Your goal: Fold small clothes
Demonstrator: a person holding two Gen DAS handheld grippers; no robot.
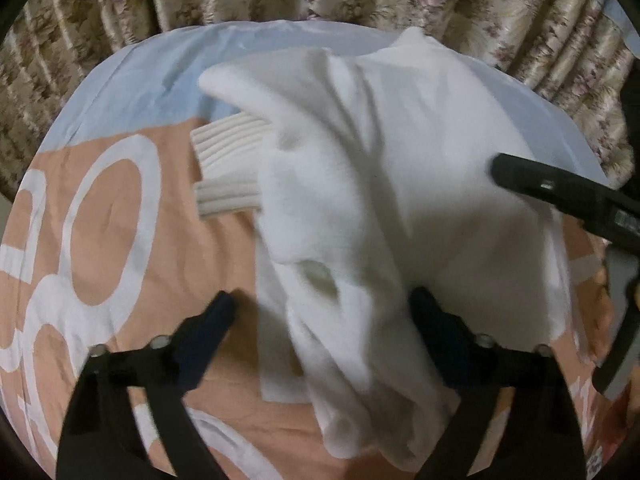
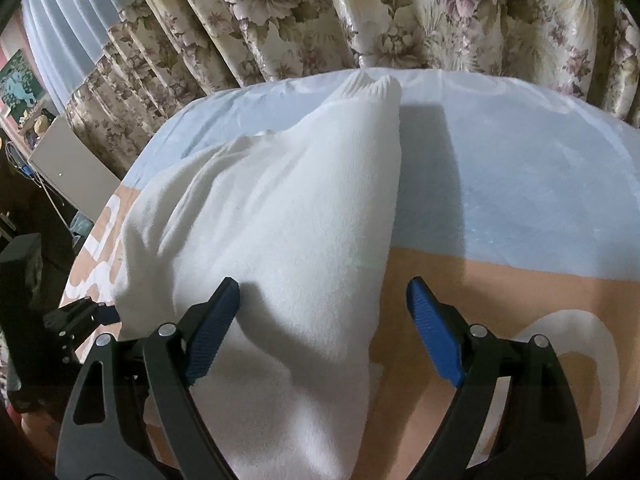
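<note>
A white knit sweater (image 1: 400, 184) lies crumpled on the bed, its ribbed cuffs (image 1: 228, 168) sticking out to the left. My left gripper (image 1: 324, 300) is open, its jaws straddling a bunched fold of the sweater near its front edge. My right gripper (image 2: 324, 292) is open too, over the sweater (image 2: 272, 220), whose long fold runs back toward a ribbed end (image 2: 372, 84). One right finger (image 1: 532, 176) reaches in over the sweater in the left wrist view. The left gripper's body (image 2: 80, 316) shows at the left edge of the right wrist view.
The bed cover (image 1: 132, 260) is peach with large white letters and pale blue at the back (image 2: 520, 168). Floral curtains (image 2: 400, 12) hang close behind the bed. A grey box-like unit (image 2: 68, 164) and dark clutter stand left of the bed.
</note>
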